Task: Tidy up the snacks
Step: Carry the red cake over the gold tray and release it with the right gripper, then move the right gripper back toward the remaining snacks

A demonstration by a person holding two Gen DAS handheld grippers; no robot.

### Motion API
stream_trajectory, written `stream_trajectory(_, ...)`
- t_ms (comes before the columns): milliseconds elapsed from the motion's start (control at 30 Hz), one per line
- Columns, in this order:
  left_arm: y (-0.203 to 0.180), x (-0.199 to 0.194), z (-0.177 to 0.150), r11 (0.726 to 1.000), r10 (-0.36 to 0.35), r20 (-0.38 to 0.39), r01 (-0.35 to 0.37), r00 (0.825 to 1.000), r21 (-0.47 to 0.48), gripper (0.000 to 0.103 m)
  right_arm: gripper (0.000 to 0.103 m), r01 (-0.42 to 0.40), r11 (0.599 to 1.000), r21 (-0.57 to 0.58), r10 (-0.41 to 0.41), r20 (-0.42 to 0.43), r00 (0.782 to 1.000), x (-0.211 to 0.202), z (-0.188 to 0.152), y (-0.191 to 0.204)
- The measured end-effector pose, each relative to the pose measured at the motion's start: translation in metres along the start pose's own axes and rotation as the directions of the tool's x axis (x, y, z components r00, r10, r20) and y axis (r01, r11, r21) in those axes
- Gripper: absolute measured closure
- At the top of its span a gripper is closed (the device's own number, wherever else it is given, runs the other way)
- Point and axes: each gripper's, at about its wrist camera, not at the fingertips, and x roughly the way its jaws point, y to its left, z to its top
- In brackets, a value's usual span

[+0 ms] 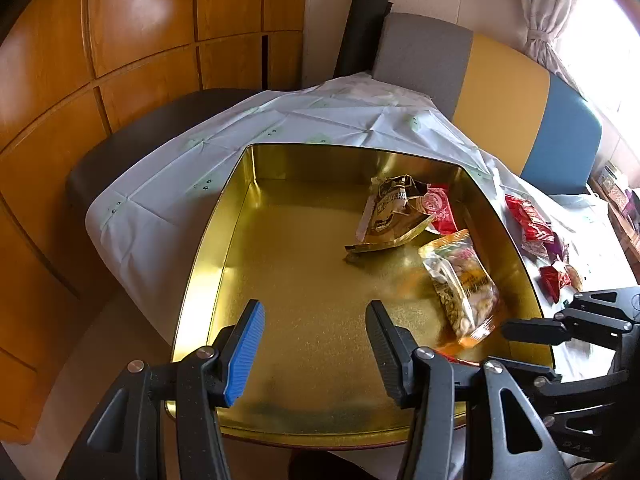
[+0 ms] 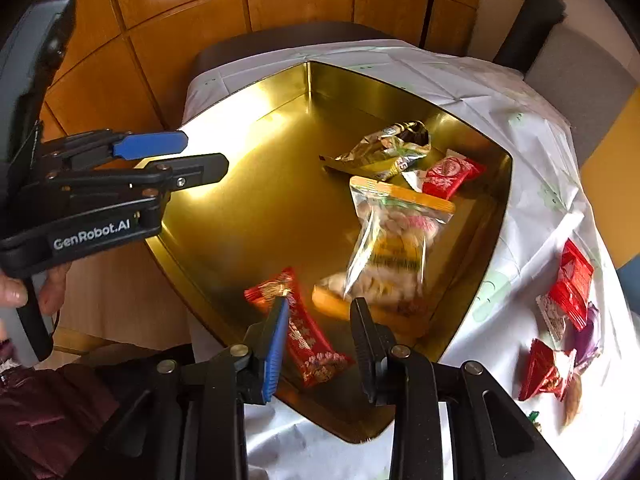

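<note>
A white tablecloth (image 2: pixel 520 128) covers the table. The right gripper (image 2: pixel 320 332) pinches a red snack packet (image 2: pixel 308 344) over the gold tin (image 1: pixel 224 240); the left gripper (image 1: pixel 316 344) hangs open, empty. More red packets (image 2: pixel 572 284) lie on the cloth beside the tin.

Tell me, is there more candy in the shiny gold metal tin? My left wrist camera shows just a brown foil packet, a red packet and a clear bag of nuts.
Observer: Yes. A red crinkly wrapped candy lies in the near corner of the gold tin, right under the right tongs.
Operator: Who is holding my left tongs?
Observer: A hand is wrapped round the grey handle of the left tongs.
Operator: Is anything written on them?
Observer: Yes. White letters on their black side read GenRobot.AI.
</note>
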Motion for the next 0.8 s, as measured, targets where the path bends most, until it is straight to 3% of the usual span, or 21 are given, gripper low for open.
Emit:
stream_trajectory(300,-0.012,-0.008,0.000,0.999,-0.011,0.022,0.010,1.000,0.040,0.050,0.071,0.016,0.993,0.120,-0.028,0.103,0.994,-0.031,-0.015,-0.020)
stream_trajectory(433,-0.021,-0.014,0.001,0.997,-0.019,0.041,0.016,0.999,0.070,0.050,0.056,0.035,0.978,0.207,-0.067,0.148,0.987,-0.050,-0.027,-0.040)
stream_trajectory(533,-0.025,-0.018,0.002,0.997,-0.022,0.059,0.018,0.998,0.071,0.050,0.052,0.042,0.957,0.286,-0.093,0.165,0.982,-0.065,-0.041,-0.060)
stream_trajectory(633,-0.027,-0.018,0.004,0.997,-0.040,0.047,0.037,0.998,0.064,0.050,0.037,0.068,0.936,0.346,-0.133,0.168,0.977,-0.078,-0.059,-0.081)
stream_trajectory(800,-0.038,-0.017,0.008,0.993,-0.071,0.020,0.069,0.997,0.098,0.050,0.036,0.134,0.894,0.428,-0.202,0.116,0.973,-0.089,-0.091,-0.116)
